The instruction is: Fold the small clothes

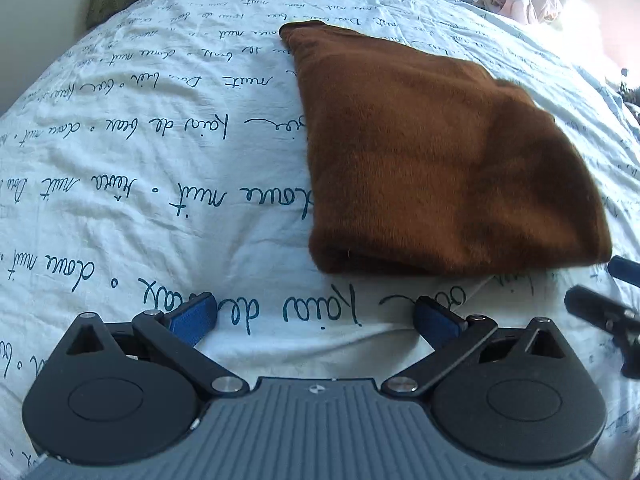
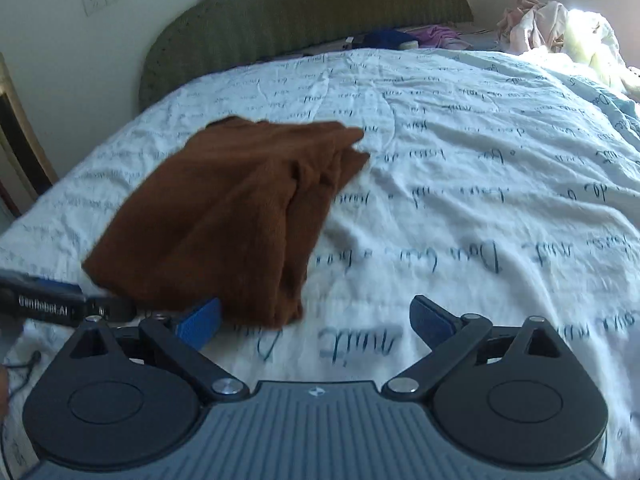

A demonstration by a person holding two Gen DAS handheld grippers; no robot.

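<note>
Two hand-held grippers hover over a bed where a folded brown garment (image 1: 440,152) lies flat on a white bedspread (image 1: 160,160) printed with dark cursive script. The left gripper (image 1: 316,314) stands with its jaws spread wide and nothing between them, its blue pads (image 1: 192,318) poised over bare cloth just short of the garment's near folded edge. The right gripper (image 2: 316,316) is likewise wide open and empty; its left blue pad (image 2: 200,322) sits just beside the garment's near corner, though whether it touches the fabric cannot be told through the blur. In the right wrist view the garment (image 2: 224,220) lies to the left of centre, its layered edges stacked along the right side and tapering toward the far end. The left gripper's black arm and blue tip (image 2: 44,300) reach in at the left edge of that view, at the garment's near left corner. A green padded headboard (image 2: 304,12) rises behind the bed, with blue and purple clothes (image 2: 416,38) along its foot and a heap of pale pink laundry (image 2: 536,24) in bright sunlight at the far right
</note>
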